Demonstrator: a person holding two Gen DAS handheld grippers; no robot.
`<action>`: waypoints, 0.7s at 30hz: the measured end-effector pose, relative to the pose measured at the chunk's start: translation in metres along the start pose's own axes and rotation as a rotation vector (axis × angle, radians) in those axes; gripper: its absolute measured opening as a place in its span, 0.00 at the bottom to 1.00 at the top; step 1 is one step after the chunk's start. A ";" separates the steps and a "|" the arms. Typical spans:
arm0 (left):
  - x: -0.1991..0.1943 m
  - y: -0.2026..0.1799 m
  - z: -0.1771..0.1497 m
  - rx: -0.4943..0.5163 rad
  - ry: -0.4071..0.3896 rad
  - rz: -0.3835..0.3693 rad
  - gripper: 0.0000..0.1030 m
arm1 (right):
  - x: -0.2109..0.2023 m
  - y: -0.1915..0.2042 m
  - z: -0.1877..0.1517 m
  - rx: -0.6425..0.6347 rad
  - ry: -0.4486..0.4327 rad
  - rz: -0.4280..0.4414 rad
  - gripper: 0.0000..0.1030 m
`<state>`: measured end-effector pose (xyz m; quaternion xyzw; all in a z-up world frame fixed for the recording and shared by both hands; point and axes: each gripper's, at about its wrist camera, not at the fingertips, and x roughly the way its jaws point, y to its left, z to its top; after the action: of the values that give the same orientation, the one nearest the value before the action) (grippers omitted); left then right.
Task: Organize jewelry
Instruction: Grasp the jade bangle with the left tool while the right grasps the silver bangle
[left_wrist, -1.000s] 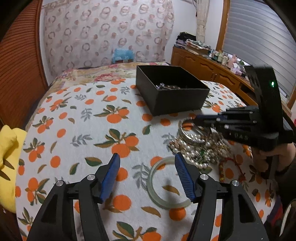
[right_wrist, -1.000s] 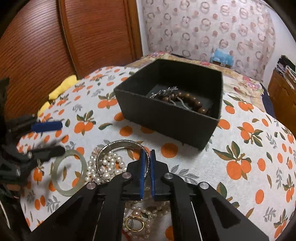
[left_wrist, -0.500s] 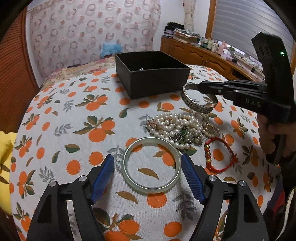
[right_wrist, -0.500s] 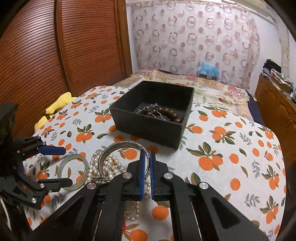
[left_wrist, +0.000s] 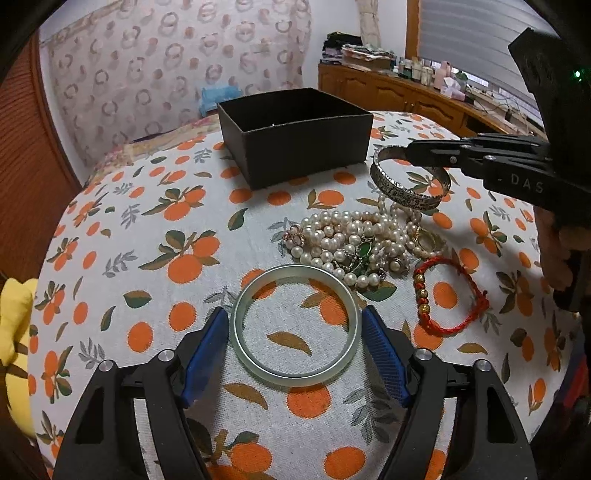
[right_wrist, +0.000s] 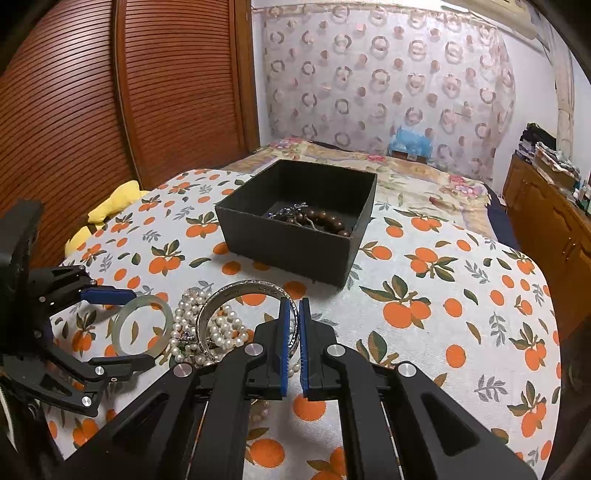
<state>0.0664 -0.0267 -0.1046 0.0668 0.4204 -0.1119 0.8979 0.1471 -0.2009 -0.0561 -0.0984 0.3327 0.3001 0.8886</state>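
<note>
My right gripper is shut on a silver bangle and holds it above the jewelry pile; it shows in the left wrist view too. My left gripper is open, with its fingers on either side of a pale green jade bangle that lies flat on the cloth. A black open box stands further back and holds a brown bead bracelet. The pile of pearl necklaces lies between the box and the jade bangle.
A red cord bracelet with gold beads lies right of the jade bangle. The orange-print cloth covers the table. A yellow cloth sits at the left edge. A wooden sideboard stands at the right.
My left gripper has moved forward so that its open fingers now flank the jade bangle. My right gripper has lifted the silver bangle higher off the pile.
</note>
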 end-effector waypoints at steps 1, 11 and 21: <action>-0.001 0.000 0.000 -0.003 -0.003 0.006 0.67 | 0.000 0.000 0.000 0.000 0.001 0.000 0.05; -0.015 0.015 0.019 -0.053 -0.081 0.005 0.67 | -0.002 -0.005 0.013 -0.001 -0.021 -0.001 0.05; -0.024 0.028 0.064 -0.082 -0.173 0.031 0.67 | 0.004 -0.023 0.056 -0.037 -0.070 -0.035 0.05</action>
<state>0.1057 -0.0095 -0.0445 0.0264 0.3444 -0.0858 0.9345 0.1929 -0.1966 -0.0164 -0.1098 0.2939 0.2937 0.9029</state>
